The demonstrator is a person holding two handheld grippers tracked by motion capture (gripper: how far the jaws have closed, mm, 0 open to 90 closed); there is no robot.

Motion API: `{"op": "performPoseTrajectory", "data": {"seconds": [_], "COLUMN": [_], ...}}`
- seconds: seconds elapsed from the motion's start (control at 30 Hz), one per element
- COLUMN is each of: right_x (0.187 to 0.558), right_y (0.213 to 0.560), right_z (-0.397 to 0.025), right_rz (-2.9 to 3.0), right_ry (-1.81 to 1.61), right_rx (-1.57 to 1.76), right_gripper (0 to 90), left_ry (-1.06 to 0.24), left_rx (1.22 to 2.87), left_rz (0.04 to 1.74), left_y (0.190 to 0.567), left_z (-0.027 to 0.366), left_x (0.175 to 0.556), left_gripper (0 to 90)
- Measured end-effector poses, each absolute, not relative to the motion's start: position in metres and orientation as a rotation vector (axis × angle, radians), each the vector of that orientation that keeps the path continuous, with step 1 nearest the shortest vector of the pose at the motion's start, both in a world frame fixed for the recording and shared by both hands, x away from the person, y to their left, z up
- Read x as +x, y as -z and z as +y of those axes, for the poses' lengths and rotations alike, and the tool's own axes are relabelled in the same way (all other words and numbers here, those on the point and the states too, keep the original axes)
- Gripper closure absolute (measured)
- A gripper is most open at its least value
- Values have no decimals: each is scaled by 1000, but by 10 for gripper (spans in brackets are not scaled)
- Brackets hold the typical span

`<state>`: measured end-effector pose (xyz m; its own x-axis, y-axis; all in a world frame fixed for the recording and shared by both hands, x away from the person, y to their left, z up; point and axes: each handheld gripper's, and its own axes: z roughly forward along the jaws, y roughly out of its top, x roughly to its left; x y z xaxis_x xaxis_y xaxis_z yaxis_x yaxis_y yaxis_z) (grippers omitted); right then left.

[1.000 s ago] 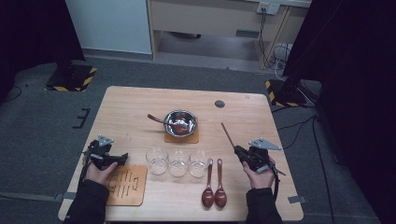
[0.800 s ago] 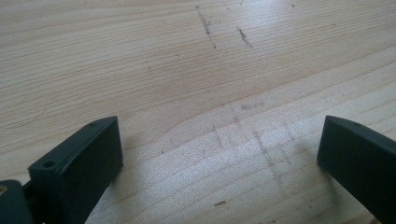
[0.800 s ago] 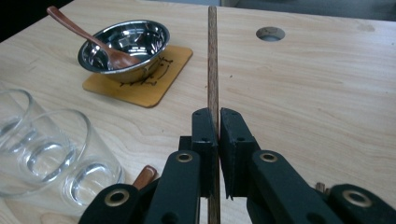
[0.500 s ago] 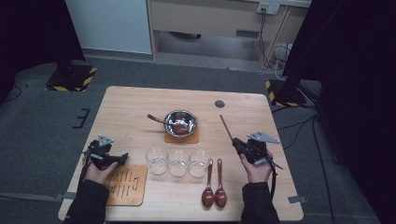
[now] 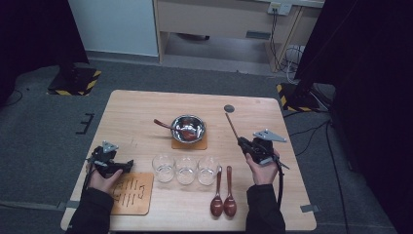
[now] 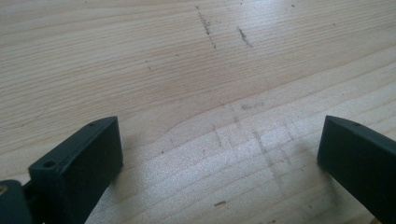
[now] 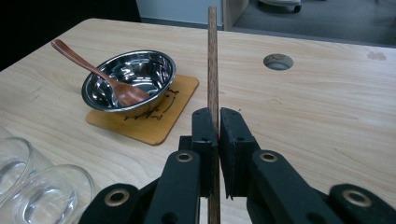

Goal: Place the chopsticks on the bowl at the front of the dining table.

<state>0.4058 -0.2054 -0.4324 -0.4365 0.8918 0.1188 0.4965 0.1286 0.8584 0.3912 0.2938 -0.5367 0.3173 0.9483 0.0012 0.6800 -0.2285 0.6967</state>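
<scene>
Light wooden table [image 5: 136,117], scratched and marked, set across the middle of the high view – a round grommet hole [image 5: 229,108] right of centre. At centre a small wooden coaster [image 5: 176,144] under a steel bowl [image 5: 188,127]; below it three clear glasses [image 5: 186,169] in a row. Lower down, two wooden spoons [image 5: 223,195] side by side – at lower left a larger wooden coaster [image 5: 132,194].

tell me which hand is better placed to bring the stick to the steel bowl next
Right, probably. The right gripper is shut on the wooden stick, which points toward the bowl. The left gripper is open, over bare table.
</scene>
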Motion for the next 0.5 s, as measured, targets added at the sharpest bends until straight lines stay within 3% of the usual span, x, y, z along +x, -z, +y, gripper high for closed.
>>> {"op": "performPoseTrajectory", "data": {"seconds": [0.5], "right_x": [425], "right_y": [426], "right_z": [-183], "right_rz": [1989], "right_ry": [-1260], "right_rx": [1317], "right_gripper": [852], "left_ry": [-583], "left_rx": [1992], "left_rz": [1433], "left_y": [537], "left_z": [294], "left_x": [391], "left_gripper": [0]}}
